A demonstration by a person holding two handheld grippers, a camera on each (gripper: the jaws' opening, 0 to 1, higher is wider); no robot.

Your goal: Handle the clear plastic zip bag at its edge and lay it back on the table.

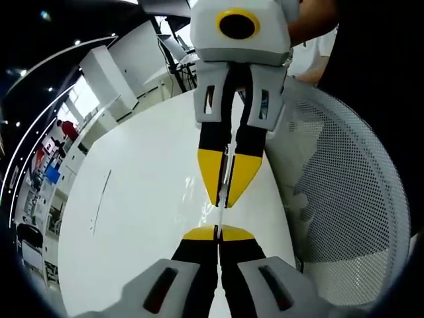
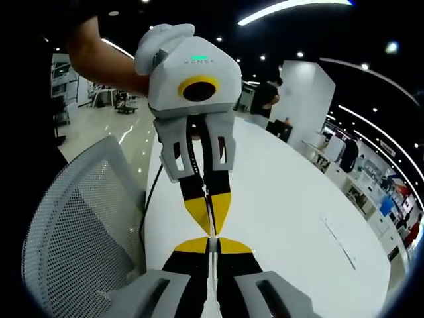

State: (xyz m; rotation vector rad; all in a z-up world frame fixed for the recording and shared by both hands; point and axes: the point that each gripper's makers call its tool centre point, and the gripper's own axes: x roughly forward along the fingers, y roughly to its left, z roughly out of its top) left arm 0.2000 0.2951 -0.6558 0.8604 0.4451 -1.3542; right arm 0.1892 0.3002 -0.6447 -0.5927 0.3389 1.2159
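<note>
The clear zip bag [image 1: 222, 211] is stretched edge-on between my two grippers, so it shows as a thin glinting strip above the white table [image 1: 146, 212]. My left gripper [image 1: 217, 233] is shut on its near edge. Facing it tip to tip, my right gripper [image 1: 225, 195] is shut on the opposite edge. In the right gripper view the right gripper [image 2: 212, 245] rises from the bottom and the left gripper [image 2: 209, 222] hangs down to meet it, with the bag [image 2: 211, 230] barely visible between them. Most of the bag's surface is too clear to make out.
A white mesh chair [image 1: 344, 199] [image 2: 79, 218] stands close to the table's edge beside the grippers. A dark cable [image 2: 149, 199] runs down that edge. A thin flat strip [image 2: 341, 238] lies further out on the table [image 2: 285, 199]. People [image 2: 268, 99] stand in the background.
</note>
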